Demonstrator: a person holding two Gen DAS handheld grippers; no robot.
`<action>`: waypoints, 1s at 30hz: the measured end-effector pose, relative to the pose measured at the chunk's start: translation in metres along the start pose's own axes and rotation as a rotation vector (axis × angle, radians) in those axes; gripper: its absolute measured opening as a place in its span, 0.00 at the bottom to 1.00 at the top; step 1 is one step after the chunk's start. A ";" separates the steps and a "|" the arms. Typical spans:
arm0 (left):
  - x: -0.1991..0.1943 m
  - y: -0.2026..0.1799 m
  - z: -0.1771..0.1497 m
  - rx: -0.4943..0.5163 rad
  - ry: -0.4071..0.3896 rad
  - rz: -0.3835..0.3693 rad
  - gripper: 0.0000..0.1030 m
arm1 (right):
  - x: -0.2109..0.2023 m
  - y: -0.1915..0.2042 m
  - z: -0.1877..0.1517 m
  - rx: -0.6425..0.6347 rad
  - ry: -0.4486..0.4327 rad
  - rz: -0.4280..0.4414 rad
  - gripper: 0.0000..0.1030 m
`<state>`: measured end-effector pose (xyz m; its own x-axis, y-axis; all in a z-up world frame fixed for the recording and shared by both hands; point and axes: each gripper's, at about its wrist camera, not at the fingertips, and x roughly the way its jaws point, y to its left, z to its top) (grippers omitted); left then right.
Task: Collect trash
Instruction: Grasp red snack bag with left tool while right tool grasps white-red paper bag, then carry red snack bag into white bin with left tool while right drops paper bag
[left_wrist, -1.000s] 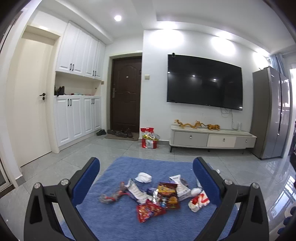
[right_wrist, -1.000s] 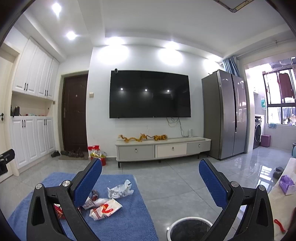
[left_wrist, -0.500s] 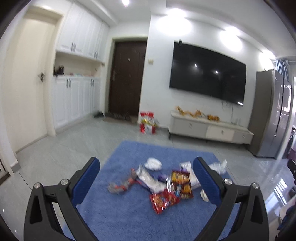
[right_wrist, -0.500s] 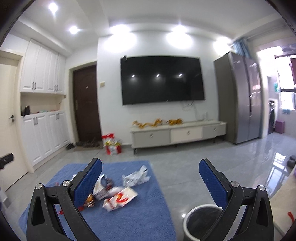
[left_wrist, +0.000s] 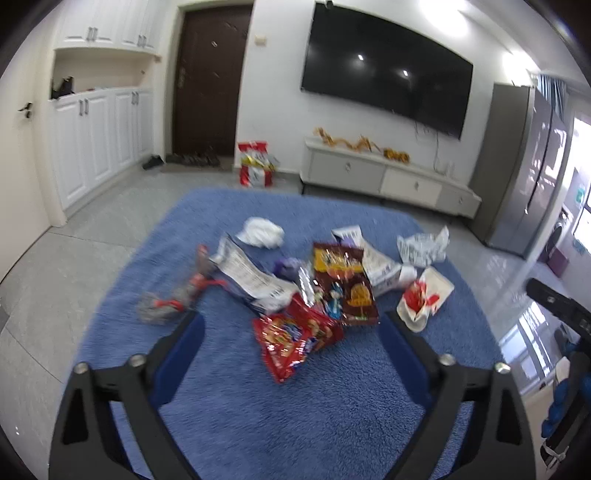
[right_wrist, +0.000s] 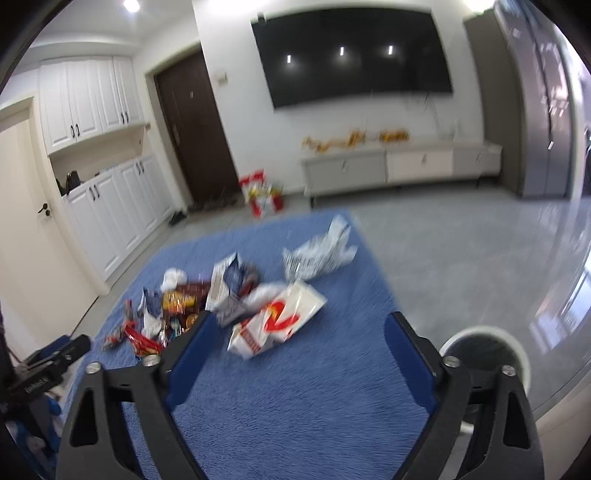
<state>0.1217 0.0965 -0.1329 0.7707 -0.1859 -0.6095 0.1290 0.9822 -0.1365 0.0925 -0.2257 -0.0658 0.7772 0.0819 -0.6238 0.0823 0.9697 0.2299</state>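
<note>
- We find both tools empty: the left gripper (left_wrist: 291, 334) has its jaws spread wide above the rug, and the right gripper (right_wrist: 297, 338) is likewise spread and holds nothing.
- The trash lies in a loose heap on the blue rug (left_wrist: 332, 406); none of it is collected yet, by our judgement.
- Nearest the left gripper is a red snack bag (left_wrist: 295, 338), lying flat between its fingers in view; a dark chip bag (left_wrist: 345, 282) partly overlaps it.
- Nearest the right gripper is a white-and-red wrapper (right_wrist: 277, 319), just ahead of its fingers; a crumpled printed wrapper (right_wrist: 319, 254) sits further off.
- The bin (right_wrist: 484, 358) stands on the tile floor off the rug's edge, just beside the right gripper's right finger.
- We advise taking one piece at a time, pinching a raised or crumpled edge, since flat foil on deep pile gives little to bite on.
- We advise lifting clear before swinging to the bin, so that overlapping bags are not dragged along.
- Also noted: a white tissue wad (left_wrist: 260, 230), a television (left_wrist: 384, 66), a low cabinet (left_wrist: 388, 177), a refrigerator (left_wrist: 524, 166), a dark door (left_wrist: 208, 74) and a red gift bag (left_wrist: 255, 168).
- Nothing blocks the approach; both views are blurred, so finer detail cannot be told.
</note>
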 end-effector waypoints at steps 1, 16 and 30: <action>0.008 -0.001 -0.001 0.001 0.018 -0.008 0.83 | 0.012 0.000 0.000 0.004 0.026 0.006 0.83; 0.100 0.016 -0.018 -0.053 0.207 -0.050 0.42 | 0.162 0.011 0.001 0.093 0.297 0.083 0.81; 0.065 0.018 -0.018 -0.049 0.160 -0.018 0.23 | 0.144 0.004 -0.016 0.085 0.271 0.123 0.12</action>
<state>0.1628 0.1014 -0.1894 0.6591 -0.2092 -0.7223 0.1086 0.9769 -0.1839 0.1947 -0.2063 -0.1670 0.5909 0.2668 -0.7613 0.0591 0.9269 0.3707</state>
